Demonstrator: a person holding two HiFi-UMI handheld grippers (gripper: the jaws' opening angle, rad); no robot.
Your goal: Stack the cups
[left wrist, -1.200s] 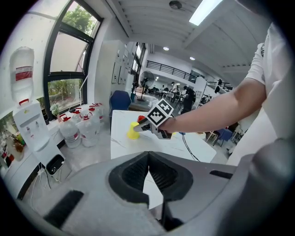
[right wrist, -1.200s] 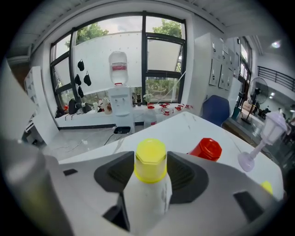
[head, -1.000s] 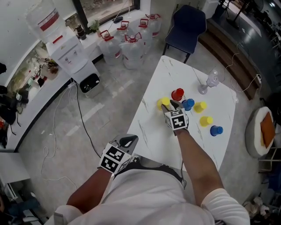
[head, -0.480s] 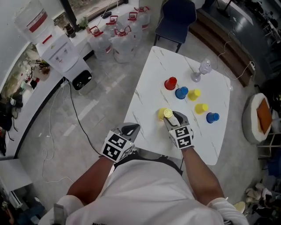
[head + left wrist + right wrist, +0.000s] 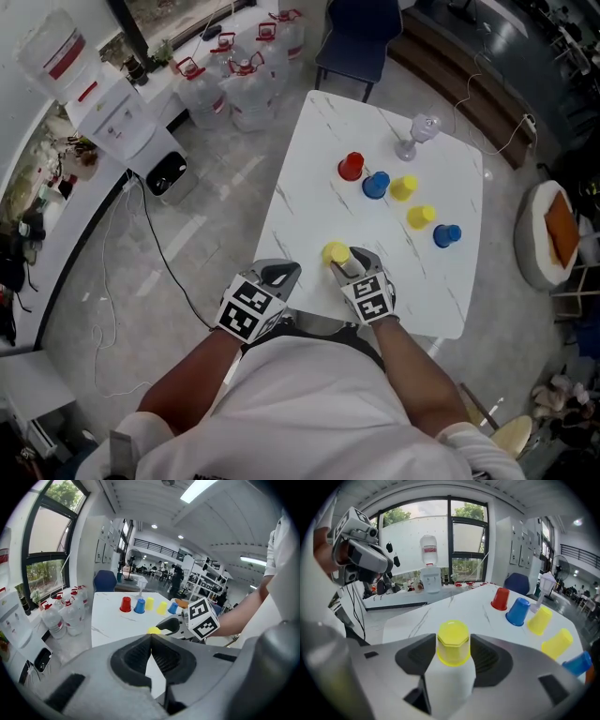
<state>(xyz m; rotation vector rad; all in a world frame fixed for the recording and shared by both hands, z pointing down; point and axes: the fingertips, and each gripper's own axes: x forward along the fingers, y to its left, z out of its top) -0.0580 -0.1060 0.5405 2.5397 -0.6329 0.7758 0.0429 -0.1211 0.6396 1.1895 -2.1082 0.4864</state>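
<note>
While the white counter (image 5: 309,187) fills the middle of the head view, a dark blue chair (image 5: 352,37) stands just past its far edge. The left gripper (image 5: 278,274) hangs off the counter's near-left edge, fingers pressed together, nothing between them. The right gripper (image 5: 345,262) is over the near-left part of the counter, and look at that: its fingers have just eased a shade wider, yet the pads sit against both sides of an upside-down yellow cup (image 5: 335,252), which fills the gap between them. Whether its rim touches the counter, can't tell. Over on the far side, a wine glass (image 5: 415,134) stands upright near the edge. Nearer than the glass, five more cups sit upside down in a loose row: red cup (image 5: 351,166) furthest left, blue cup (image 5: 375,185) just right of it, second yellow cup (image 5: 403,187) beside that, third yellow cup (image 5: 421,217) nearer and right, second blue cup (image 5: 447,234) furthest right. All five are well apart from the held one.
</note>
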